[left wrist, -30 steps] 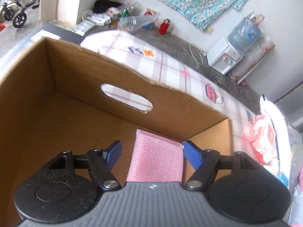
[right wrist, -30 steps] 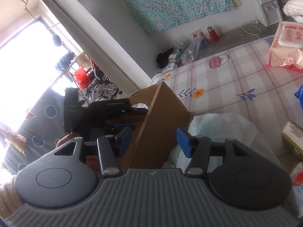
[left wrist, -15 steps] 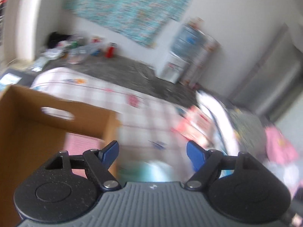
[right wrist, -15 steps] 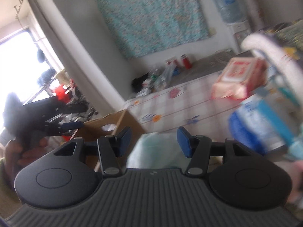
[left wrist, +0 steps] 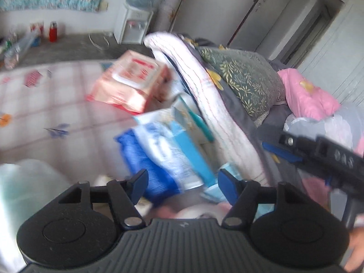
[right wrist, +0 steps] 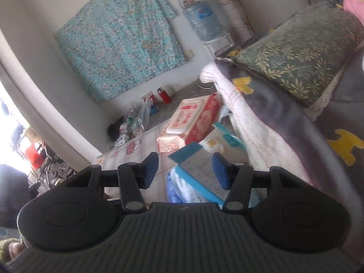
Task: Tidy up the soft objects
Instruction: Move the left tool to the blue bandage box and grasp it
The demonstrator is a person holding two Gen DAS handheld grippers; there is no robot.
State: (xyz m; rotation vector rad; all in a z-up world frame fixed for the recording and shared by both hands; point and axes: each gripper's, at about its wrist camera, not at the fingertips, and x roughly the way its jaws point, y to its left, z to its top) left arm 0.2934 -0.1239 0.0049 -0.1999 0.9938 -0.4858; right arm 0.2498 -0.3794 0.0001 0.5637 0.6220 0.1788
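Left claw (left wrist: 182, 183) empty with jaws closing, right claw (right wrist: 184, 170) spread and empty; both hover just over the blue soft packs (left wrist: 154, 159) on the bed (left wrist: 45, 104). Beyond these, the pink wipes pack (right wrist: 193, 122) also lies loose beside the folded blanket (right wrist: 268, 122). Judged: much sorting left, no box in view.
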